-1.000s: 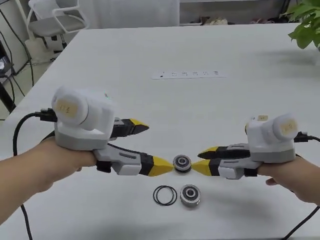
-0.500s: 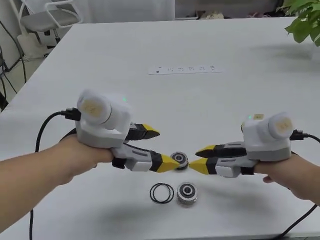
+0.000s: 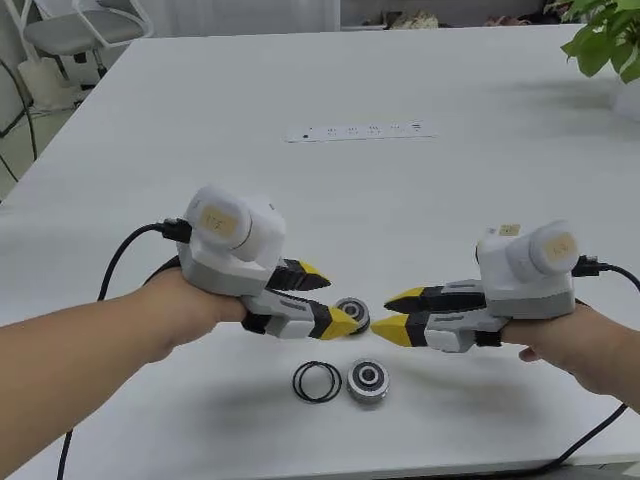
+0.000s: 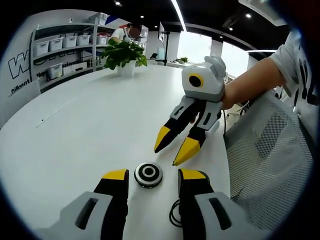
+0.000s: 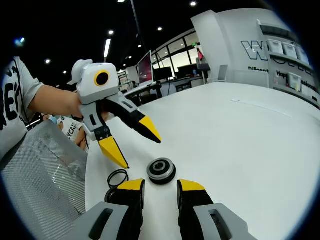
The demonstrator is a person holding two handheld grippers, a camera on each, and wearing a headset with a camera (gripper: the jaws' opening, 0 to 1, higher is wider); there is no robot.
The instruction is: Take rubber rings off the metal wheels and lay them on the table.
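Note:
A small metal wheel [image 3: 352, 311] with a dark rim lies flat on the white table [image 3: 400, 190], between the two grippers' yellow tips. My left gripper [image 3: 330, 298] comes in from the left, open, its lower tip touching or just beside the wheel. In the left gripper view the wheel [image 4: 148, 174] sits between that gripper's [image 4: 154, 176] jaws. My right gripper [image 3: 390, 315] is open just right of the wheel, which lies just ahead of its [image 5: 161, 186] tips as the wheel [image 5: 161, 170]. Nearer me lie a second wheel [image 3: 368, 381] and loose black rubber rings [image 3: 317, 381].
A white power strip [image 3: 360, 131] lies flat further back at the table's middle. A potted plant [image 3: 605, 45] stands at the far right corner, and a chair [image 3: 70, 35] is off the far left. Cables trail from both grippers over the near edge.
My left gripper has swung in to the right, closer over the wheel. The right gripper has held its place. The wheels and rings have stayed put.

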